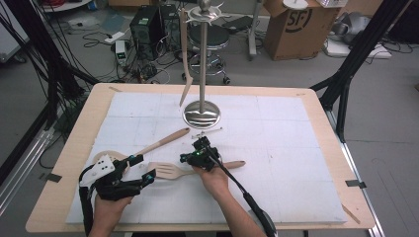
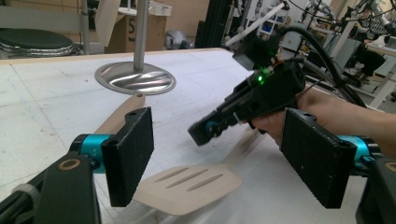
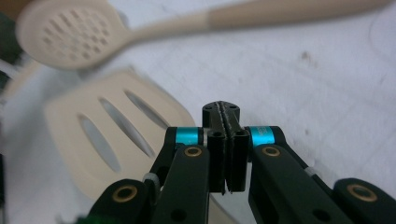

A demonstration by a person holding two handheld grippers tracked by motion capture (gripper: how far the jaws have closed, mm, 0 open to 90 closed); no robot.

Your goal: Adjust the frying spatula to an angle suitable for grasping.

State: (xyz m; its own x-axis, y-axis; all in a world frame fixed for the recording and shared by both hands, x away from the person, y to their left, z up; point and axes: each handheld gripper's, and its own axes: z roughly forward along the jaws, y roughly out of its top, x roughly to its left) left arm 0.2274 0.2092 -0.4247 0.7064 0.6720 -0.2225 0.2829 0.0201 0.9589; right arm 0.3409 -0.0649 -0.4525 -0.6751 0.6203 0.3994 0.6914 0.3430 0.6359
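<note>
Two grippers work over a white mat [image 1: 276,163] on the table [image 1: 64,163]. High view: the left gripper [image 1: 143,168] rests at the near left, jaws spread, pointing at the head of the slotted spatula [image 1: 165,170]. The spatula lies flat on the mat, its handle running right beneath the right gripper [image 1: 187,158]. The right gripper sits just above the handle; whether it touches cannot be told here. A skimmer [image 1: 163,140] lies diagonally just behind, its perforated head near the left hand [image 1: 106,205]. A steel stand [image 1: 201,111] stands farther back at mid-table, with a wooden utensil [image 1: 185,54] hanging from its top.

Left gripper view: both pads [image 2: 133,154] stand wide apart, released, with nothing clamped. The spatula head [image 2: 191,184] lies on the mat between and beyond them. The right gripper [image 2: 201,133] angles down toward the spatula's neck.

Right gripper view: the jaws are clenched together, pad against pad, with nothing between them. The spatula head [image 3: 112,140] lies just left of the tips; the skimmer head [image 3: 70,32] lies beyond it.
</note>
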